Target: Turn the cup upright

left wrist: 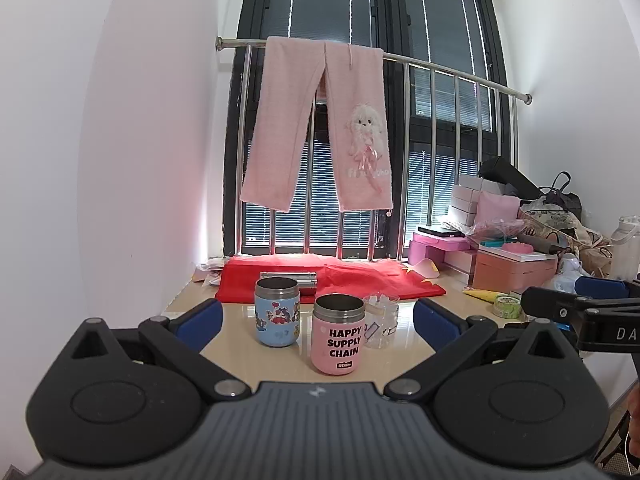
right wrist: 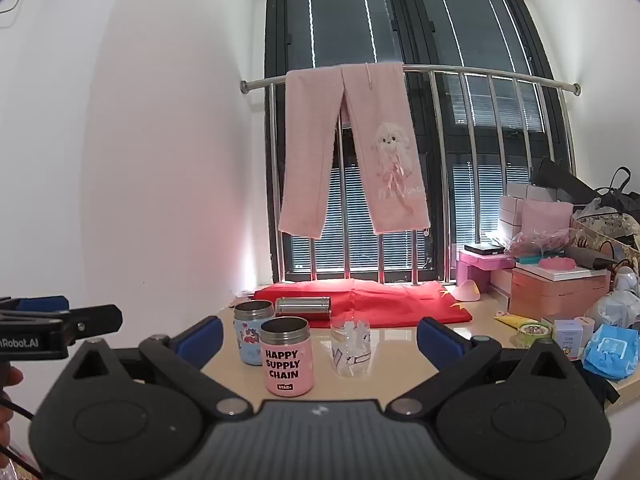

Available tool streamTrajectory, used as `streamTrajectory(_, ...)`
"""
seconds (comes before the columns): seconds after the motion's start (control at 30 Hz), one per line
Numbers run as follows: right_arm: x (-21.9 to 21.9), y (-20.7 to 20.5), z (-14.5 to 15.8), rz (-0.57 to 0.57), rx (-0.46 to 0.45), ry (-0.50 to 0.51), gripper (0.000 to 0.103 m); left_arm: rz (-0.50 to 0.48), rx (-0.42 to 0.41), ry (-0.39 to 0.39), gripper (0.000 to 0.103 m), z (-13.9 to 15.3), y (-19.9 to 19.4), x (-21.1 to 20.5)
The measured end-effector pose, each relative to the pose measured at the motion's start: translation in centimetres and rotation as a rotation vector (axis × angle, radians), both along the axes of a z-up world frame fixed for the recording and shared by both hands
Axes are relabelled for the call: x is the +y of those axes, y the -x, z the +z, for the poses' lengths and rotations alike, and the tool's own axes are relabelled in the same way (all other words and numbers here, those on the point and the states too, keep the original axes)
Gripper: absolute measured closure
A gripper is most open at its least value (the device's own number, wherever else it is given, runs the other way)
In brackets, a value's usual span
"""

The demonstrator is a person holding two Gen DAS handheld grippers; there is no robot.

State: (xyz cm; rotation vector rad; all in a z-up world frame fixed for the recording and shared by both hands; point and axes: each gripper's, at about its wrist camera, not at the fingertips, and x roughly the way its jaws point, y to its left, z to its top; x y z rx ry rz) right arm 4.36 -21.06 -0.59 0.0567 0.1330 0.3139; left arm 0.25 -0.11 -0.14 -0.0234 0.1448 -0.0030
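Note:
A pink cup (left wrist: 339,335) (right wrist: 287,357) marked "HAPPY SUPPLY CHAIN" stands upright on the beige table, mouth up. A blue cartoon cup (left wrist: 277,317) (right wrist: 252,332) stands upright behind it to the left. A clear glass (left wrist: 380,321) (right wrist: 352,348) stands to the right. A steel cup (left wrist: 294,278) (right wrist: 303,307) lies on its side on the red cloth (left wrist: 384,280) (right wrist: 384,300). My left gripper (left wrist: 318,322) is open and empty, short of the pink cup. My right gripper (right wrist: 320,340) is open and empty, short of the cups.
Pink boxes (left wrist: 516,268) (right wrist: 556,288), bags and packets crowd the table's right side. A tape roll (left wrist: 507,306) (right wrist: 534,332) and blue wipes pack (right wrist: 610,350) lie near the right edge. A white wall bounds the left. Pink trousers (left wrist: 320,124) hang on the window rail.

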Motion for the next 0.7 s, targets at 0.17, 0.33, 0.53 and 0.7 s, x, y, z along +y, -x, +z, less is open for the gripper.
streamTrajectory(0.17, 0.02, 0.03, -0.09, -0.001, 0.006, -0.001, 0.000, -0.003, 0.001, 0.000, 0.000, -0.08, -0.05, 0.06)
streamTrajectory(0.33, 0.05, 0.08, -0.21, -0.001, 0.008, -0.002, 0.000, -0.004, 0.000, 0.000, 0.000, -0.11, -0.06, 0.12)
streamTrajectory(0.53, 0.06, 0.08, -0.25, 0.001, 0.010, -0.002, 0.000, -0.006, -0.001, 0.001, 0.000, -0.22, -0.10, 0.26)
streamTrajectory(0.7, 0.09, 0.09, -0.25, 0.000, 0.010, -0.002, 0.000, -0.006, 0.000, 0.001, 0.000, -0.22, -0.09, 0.26)
